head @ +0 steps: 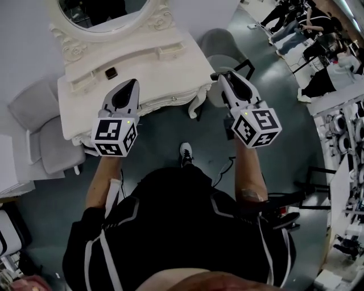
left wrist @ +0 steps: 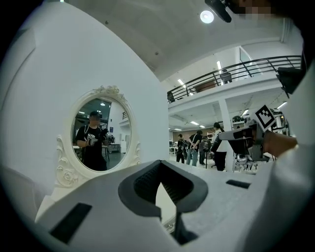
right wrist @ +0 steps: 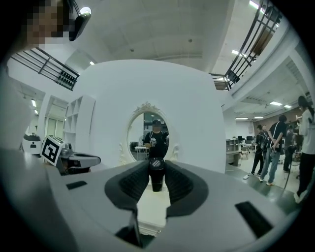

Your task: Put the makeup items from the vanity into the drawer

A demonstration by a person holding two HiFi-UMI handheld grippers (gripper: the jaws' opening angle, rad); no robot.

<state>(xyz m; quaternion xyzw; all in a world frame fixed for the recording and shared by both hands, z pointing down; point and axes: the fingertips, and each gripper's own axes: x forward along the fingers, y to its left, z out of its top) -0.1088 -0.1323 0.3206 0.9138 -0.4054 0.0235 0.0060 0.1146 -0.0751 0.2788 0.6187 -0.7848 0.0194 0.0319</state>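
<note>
A white vanity (head: 165, 74) with an oval mirror (head: 108, 11) stands ahead of me. A small dark makeup item (head: 111, 73) lies on its top near the left small drawer (head: 85, 80). My left gripper (head: 134, 84) hovers over the vanity's front edge, open, with nothing between its jaws (left wrist: 165, 189). My right gripper (head: 220, 77) is off the vanity's right corner, above the floor. It is shut on a small black capped makeup container (right wrist: 156, 173), held upright between its pads and pointed at the mirror (right wrist: 152, 135).
A grey round chair (head: 219, 45) stands right of the vanity and a grey padded seat (head: 34, 125) stands to its left. A second small drawer (head: 169, 52) sits on the vanity's upper shelf. Several people stand at the far right (head: 307, 28).
</note>
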